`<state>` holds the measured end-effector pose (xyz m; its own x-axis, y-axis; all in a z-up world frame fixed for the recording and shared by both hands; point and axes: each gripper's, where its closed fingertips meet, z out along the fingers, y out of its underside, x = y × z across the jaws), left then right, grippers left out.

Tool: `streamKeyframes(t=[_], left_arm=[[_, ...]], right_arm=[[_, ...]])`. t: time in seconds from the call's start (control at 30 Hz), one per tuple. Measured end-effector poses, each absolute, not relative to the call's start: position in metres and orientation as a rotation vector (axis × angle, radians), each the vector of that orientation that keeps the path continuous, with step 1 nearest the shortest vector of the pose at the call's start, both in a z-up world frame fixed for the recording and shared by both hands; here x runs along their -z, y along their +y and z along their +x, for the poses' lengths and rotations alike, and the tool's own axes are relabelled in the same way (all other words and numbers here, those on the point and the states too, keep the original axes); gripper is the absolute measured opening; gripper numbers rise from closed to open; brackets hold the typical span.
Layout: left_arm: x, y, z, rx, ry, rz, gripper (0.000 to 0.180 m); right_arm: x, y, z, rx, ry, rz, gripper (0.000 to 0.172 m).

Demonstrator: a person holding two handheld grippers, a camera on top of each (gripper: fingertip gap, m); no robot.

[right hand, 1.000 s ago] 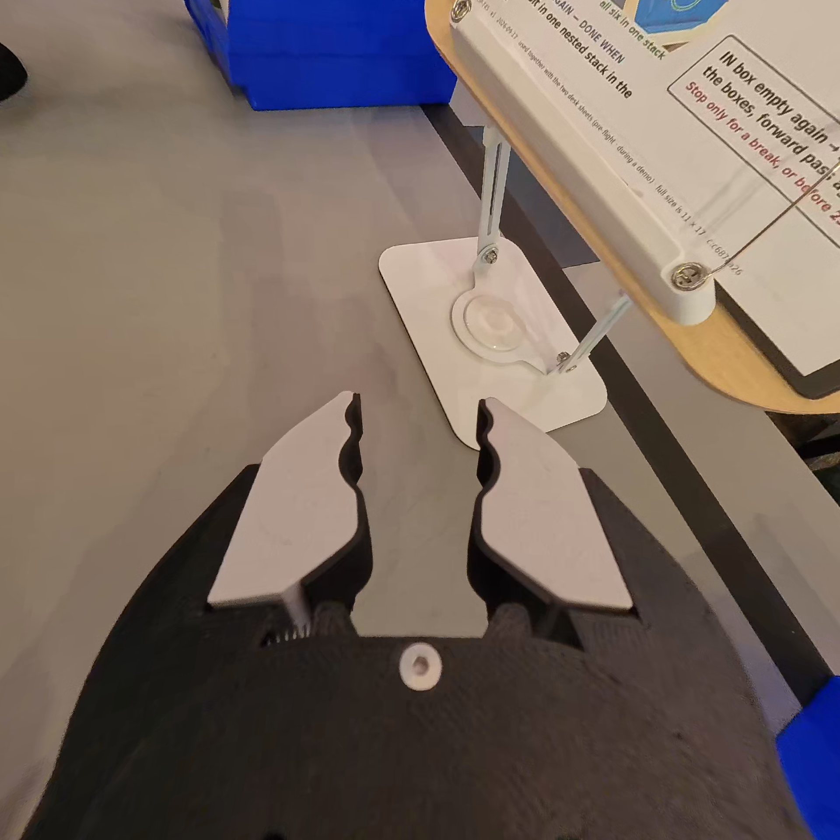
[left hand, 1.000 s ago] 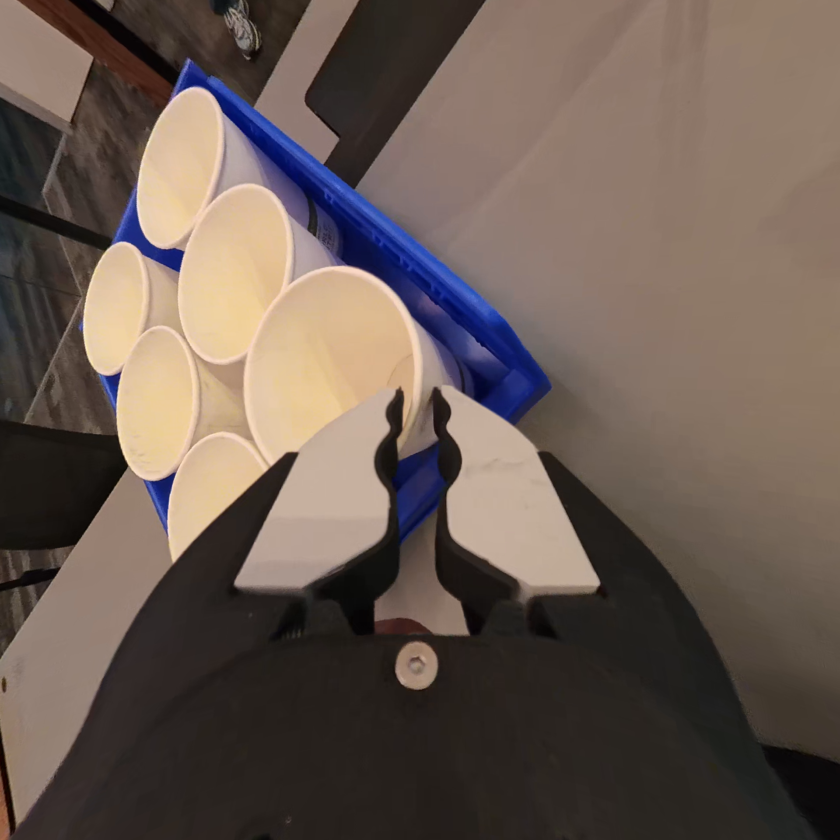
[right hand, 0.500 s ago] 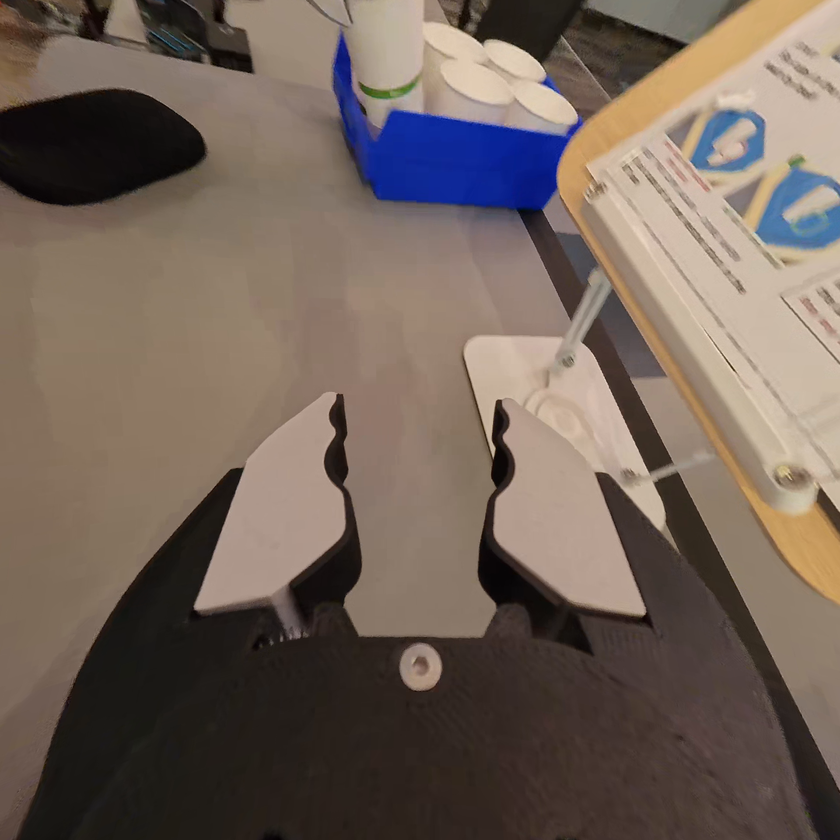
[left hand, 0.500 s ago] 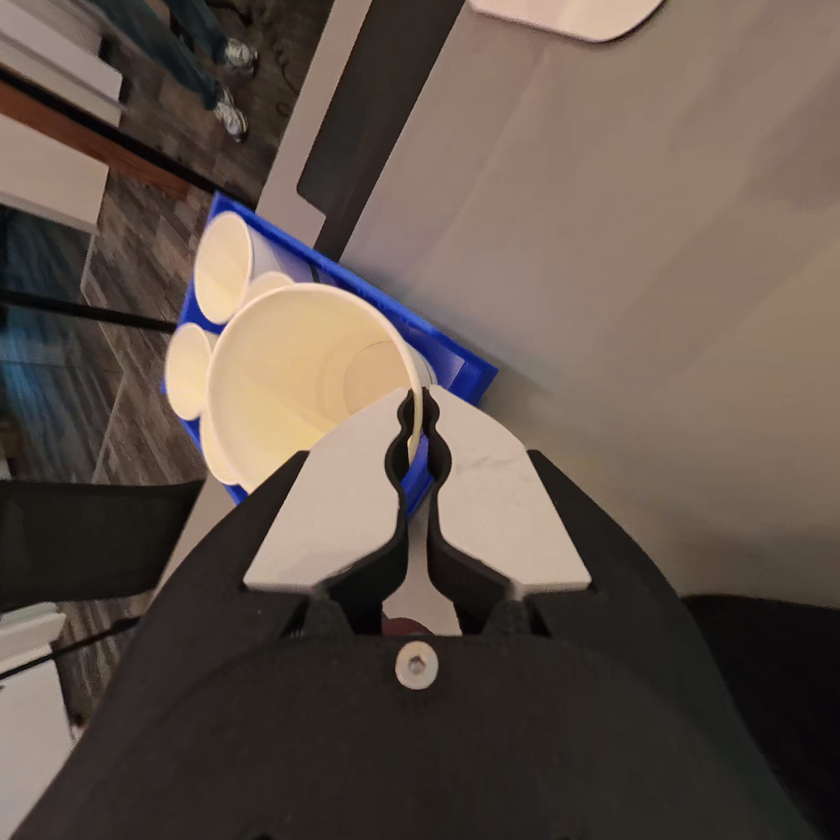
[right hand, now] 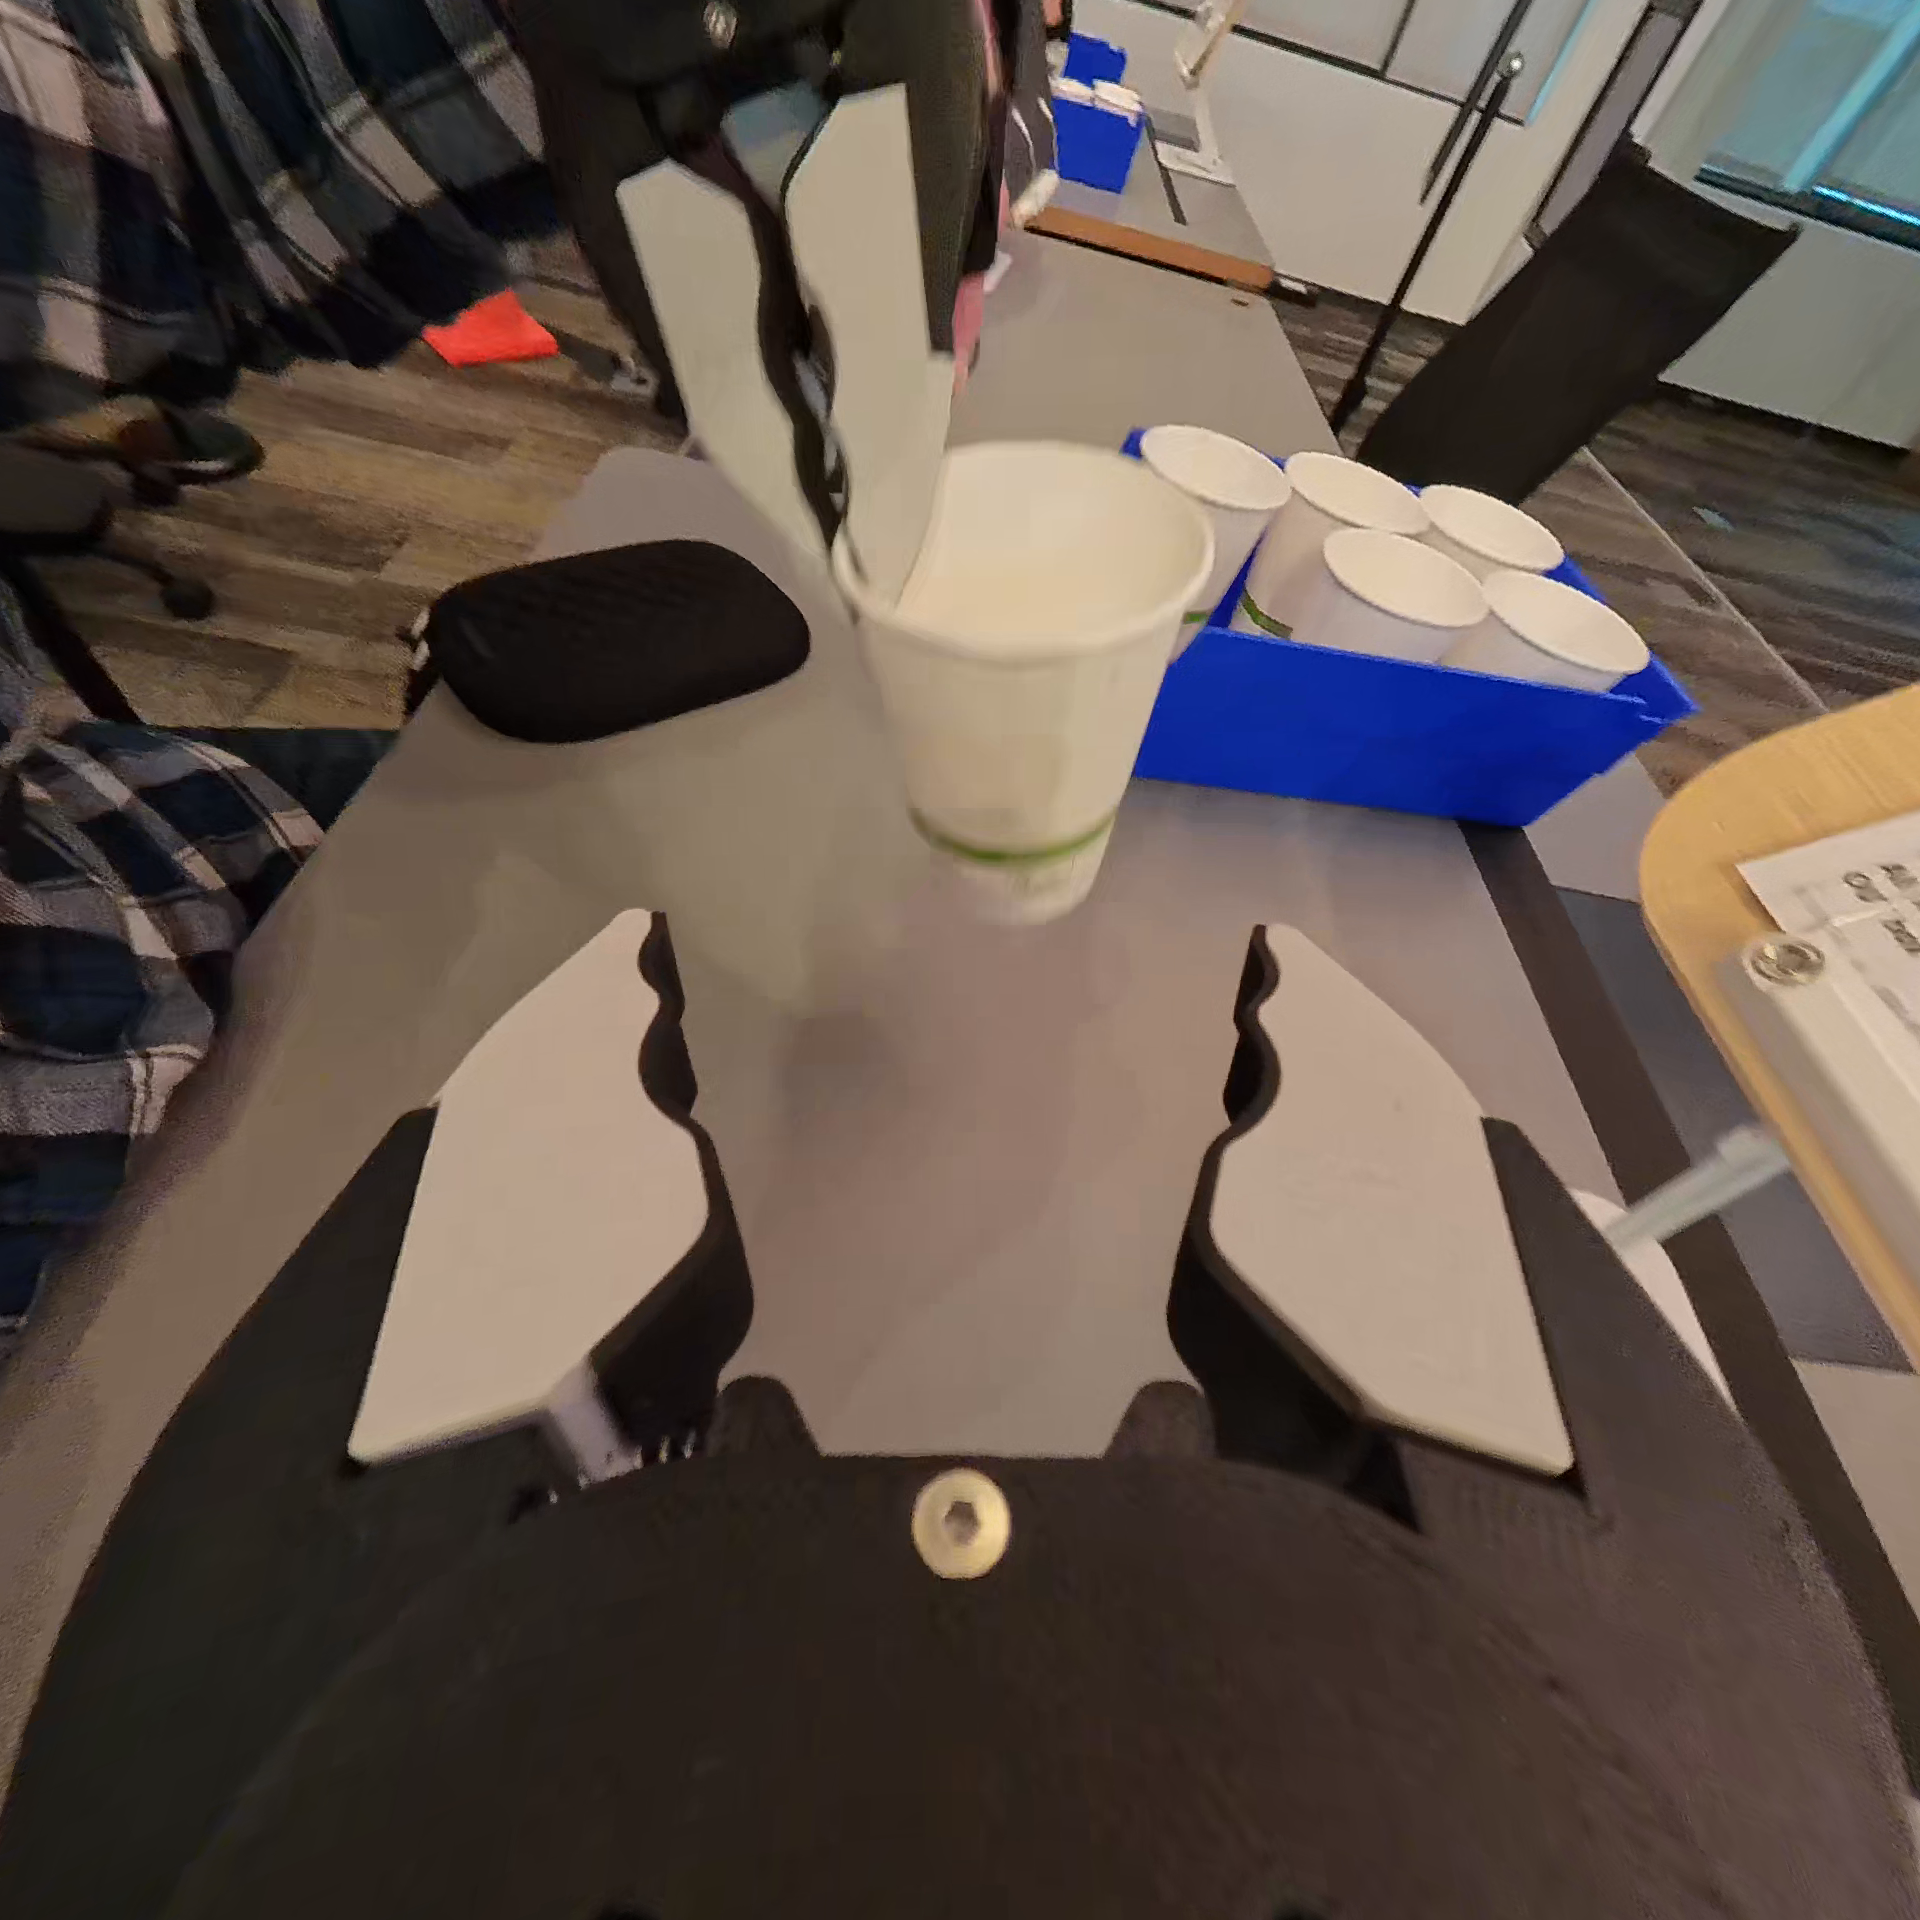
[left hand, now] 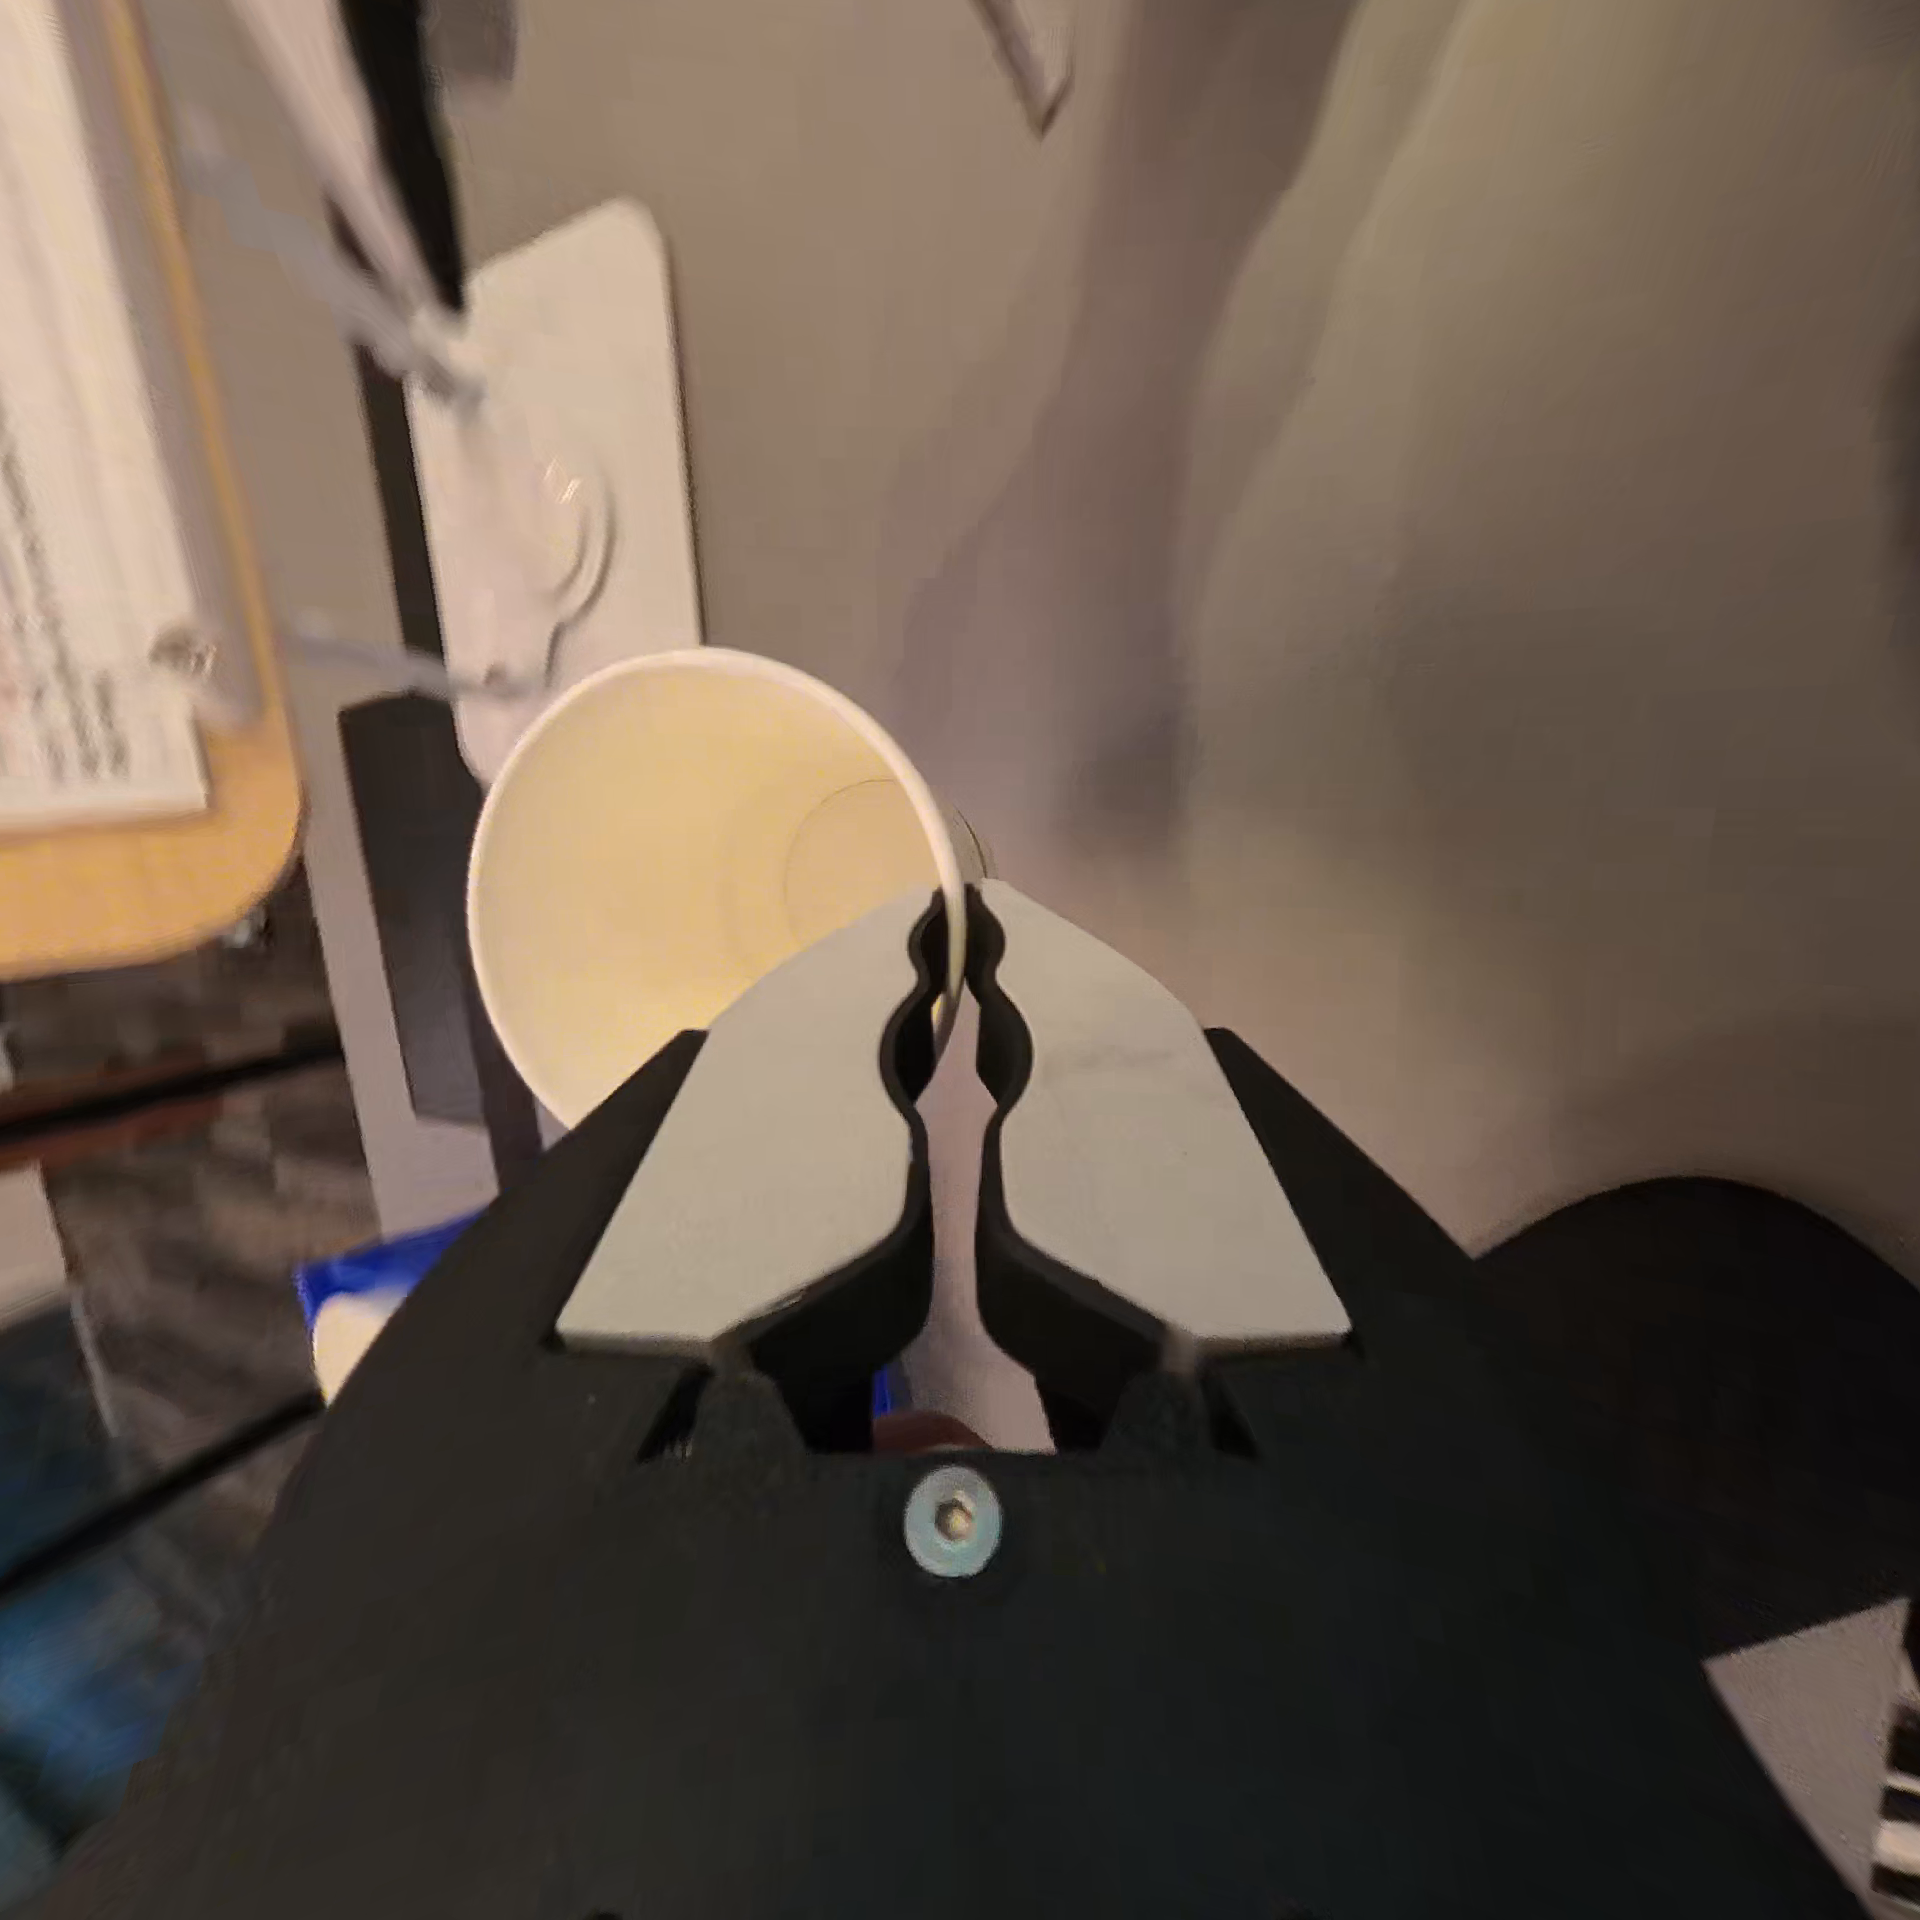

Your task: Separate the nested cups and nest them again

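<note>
My left gripper (left hand: 954, 940) is shut on the rim of a white paper cup (left hand: 665, 873) and holds it in the air above the grey table. The right wrist view shows the same cup (right hand: 1013, 675), white with a green band near its base, hanging from the left gripper's fingers (right hand: 883, 457), one inside the rim and one outside. My right gripper (right hand: 961, 987) is wide open and empty, low over the table, just short of the cup. Several more white cups (right hand: 1392, 592) stand in a blue bin (right hand: 1382, 738) behind it.
A black padded case (right hand: 613, 634) lies on the table to the left. A wooden board with printed sheets (right hand: 1808, 883) on a white stand overhangs the right edge. A person in a plaid shirt (right hand: 94, 831) is at the left. Spacing between my two grippers at the tips: around 11 cm.
My left gripper closed on a cup's rim in the bin, lifted it out and carried it over the table. My right gripper swung toward the cup and opened wide.
</note>
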<state>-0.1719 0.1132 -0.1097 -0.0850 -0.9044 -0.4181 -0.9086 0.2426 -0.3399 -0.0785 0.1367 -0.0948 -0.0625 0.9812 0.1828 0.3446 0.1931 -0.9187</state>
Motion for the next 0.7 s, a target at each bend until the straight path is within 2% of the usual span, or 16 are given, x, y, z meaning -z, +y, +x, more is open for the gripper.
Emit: streamKeyframes(t=[0.13,0.3,0.7], left_arm=[[0.112,0.091,-0.126,0.169,2.136,-1.486,0.002],[0.111,0.078,-0.089,0.295,2.240,-1.346,0.002],[0.117,0.066,-0.073,0.359,2.331,-1.264,0.002]], right_arm=[[0.098,0.130,-0.090,-1.075,-1.589,-1.286,0.119],[0.104,0.106,-0.092,-1.242,-1.669,-1.219,0.116],[0.112,0.091,-0.085,-1.285,-1.750,-1.191,0.115]])
